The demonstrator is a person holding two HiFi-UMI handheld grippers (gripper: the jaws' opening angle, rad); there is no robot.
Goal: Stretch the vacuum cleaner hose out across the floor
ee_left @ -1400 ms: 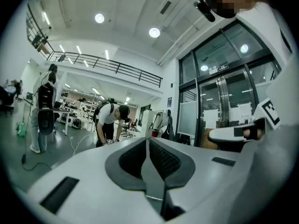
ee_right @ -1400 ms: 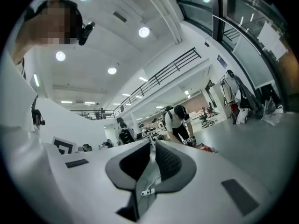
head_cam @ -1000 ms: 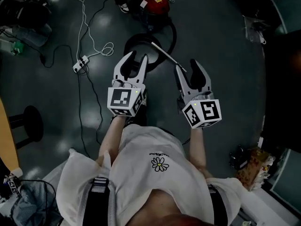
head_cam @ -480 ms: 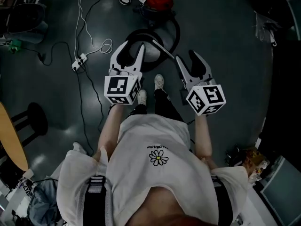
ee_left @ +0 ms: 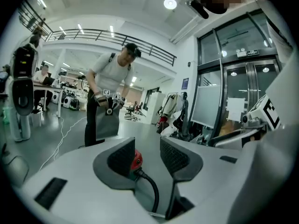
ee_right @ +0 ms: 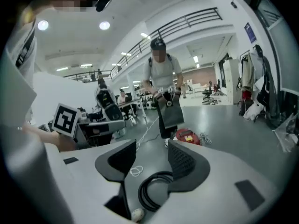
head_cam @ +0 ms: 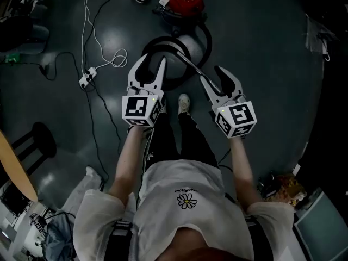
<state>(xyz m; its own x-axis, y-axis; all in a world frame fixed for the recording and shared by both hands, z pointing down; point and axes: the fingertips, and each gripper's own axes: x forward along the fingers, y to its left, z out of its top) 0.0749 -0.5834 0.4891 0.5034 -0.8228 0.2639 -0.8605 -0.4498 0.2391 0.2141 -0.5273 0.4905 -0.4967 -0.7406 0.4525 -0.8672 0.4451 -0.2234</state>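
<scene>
shirt: white, daisy print | trousers: black | hand-held grippers: white

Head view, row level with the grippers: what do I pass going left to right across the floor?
white power strip → left gripper → white shoe → right gripper

The left gripper is aiming over the grey floor, its jaws having just been opening and standing apart, gripping nothing. Through the gap a red vacuum cleaner is showing, its black hose curving nearer. A person is standing beyond.
</scene>
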